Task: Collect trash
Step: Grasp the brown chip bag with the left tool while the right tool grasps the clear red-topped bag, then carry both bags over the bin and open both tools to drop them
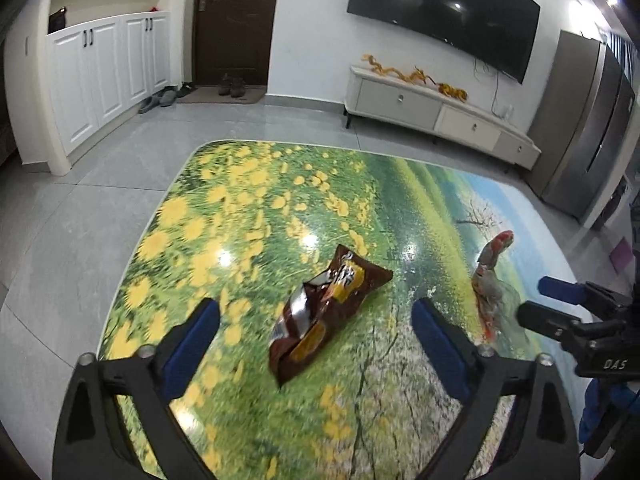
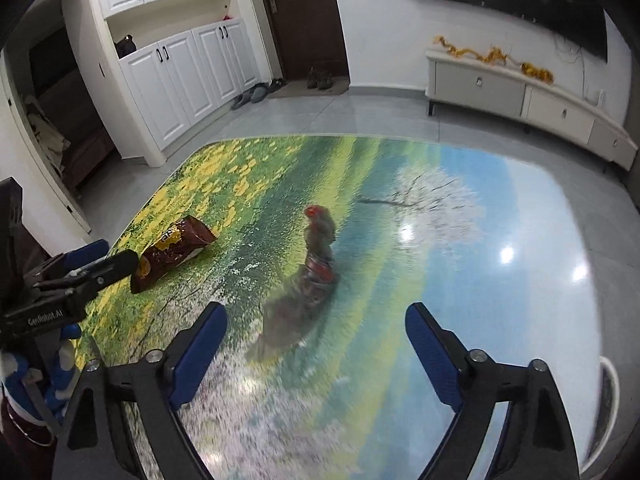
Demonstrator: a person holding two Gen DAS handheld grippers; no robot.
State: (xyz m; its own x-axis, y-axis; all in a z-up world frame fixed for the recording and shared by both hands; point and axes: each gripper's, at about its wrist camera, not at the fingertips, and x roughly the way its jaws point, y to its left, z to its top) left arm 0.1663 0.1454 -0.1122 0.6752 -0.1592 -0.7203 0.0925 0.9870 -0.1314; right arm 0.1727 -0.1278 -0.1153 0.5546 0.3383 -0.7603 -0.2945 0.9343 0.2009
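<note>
A crumpled brown and yellow snack bag lies on the glossy table with a meadow print. My left gripper is open and empty, its blue pads either side of the bag, above it. A twisted clear wrapper with red print lies to the right. In the right wrist view the wrapper lies ahead of my right gripper, which is open and empty. The snack bag sits to its left, beside the left gripper.
Beyond the table's far edge is grey tiled floor. White cabinets stand at the left, a dark door with shoes behind, a low TV cabinet under a wall TV, and a grey fridge at the right.
</note>
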